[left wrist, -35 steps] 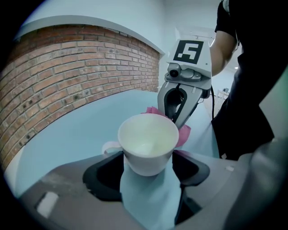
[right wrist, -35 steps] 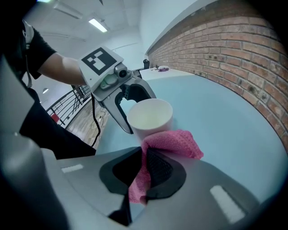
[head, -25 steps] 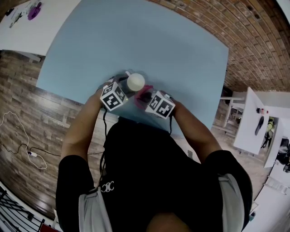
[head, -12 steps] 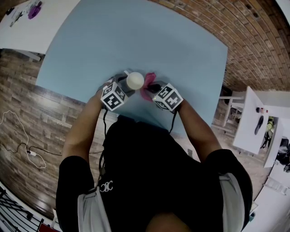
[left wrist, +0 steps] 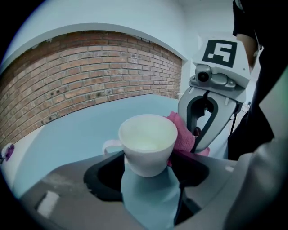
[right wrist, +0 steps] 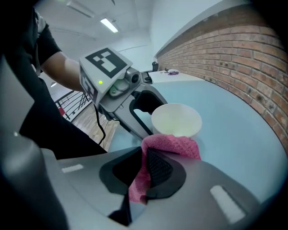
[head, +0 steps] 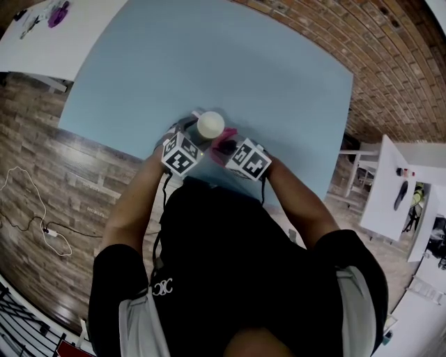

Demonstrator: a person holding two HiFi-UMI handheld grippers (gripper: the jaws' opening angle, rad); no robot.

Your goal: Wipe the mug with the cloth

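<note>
A light-blue desk is pictured beside a brick wall; wood-plank flooring is seen at its left, where a white cable is left lying; a purple item is shown on a white side table.

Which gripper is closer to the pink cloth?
Right. The right gripper pinches the pink cloth between its jaws. The left gripper is across from it, gripping the white mug, with the cloth just beside that mug.
</note>
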